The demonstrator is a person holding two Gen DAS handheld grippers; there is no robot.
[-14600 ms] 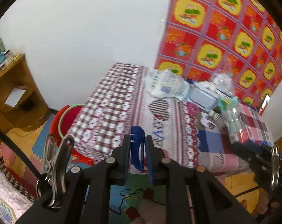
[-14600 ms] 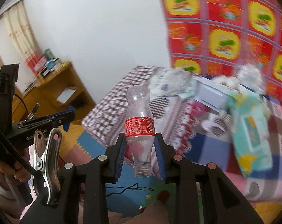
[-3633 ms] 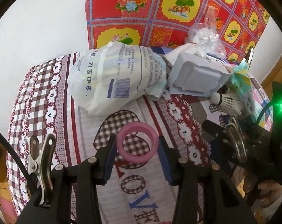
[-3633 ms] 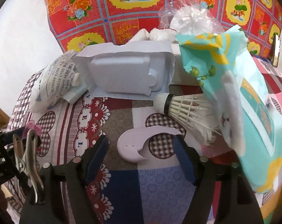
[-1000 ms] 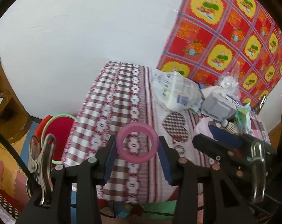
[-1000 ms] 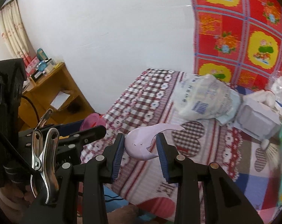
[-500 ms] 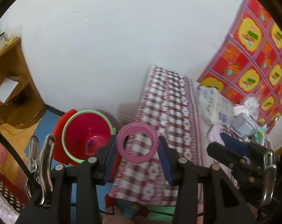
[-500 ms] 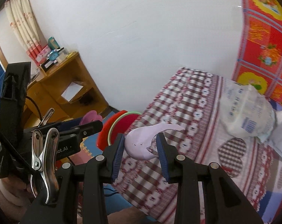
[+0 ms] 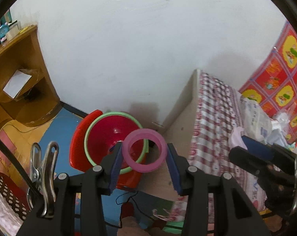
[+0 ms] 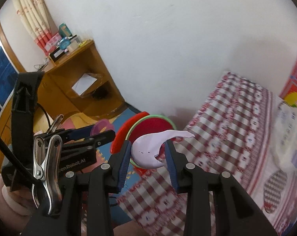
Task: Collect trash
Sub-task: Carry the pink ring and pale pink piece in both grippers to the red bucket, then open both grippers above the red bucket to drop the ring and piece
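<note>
Your left gripper is partly spread, and its blue pads pinch a pink ring by its outer rim, one pad on each side. The ring stands face-on to the left wrist camera, held in the air in front of a red bin with a green rim that sits on the floor beside the bench. Through the ring's hole you see the bin's rim and the dark gap behind it.

Your right gripper is open about as wide, and its pads clamp a broken pale lilac plastic piece by its rounded lower part. A curved pointed tongue of it reaches up and to the right, past the right finger. Small dark specks dot its face. In the right wrist view it hangs over the bench's near corner, with the red bin just behind it. The left gripper shows at the left of that view, its side carrying white lettering that ends in "Robot.AI"; the first letters are too unclear to read.

A checked red-and-white cloth covers the bench. At its far end lies a white printed bag with a barcode, its text too blurred to read. A wooden shelf stands against the wall, with a small blue clock on top.
</note>
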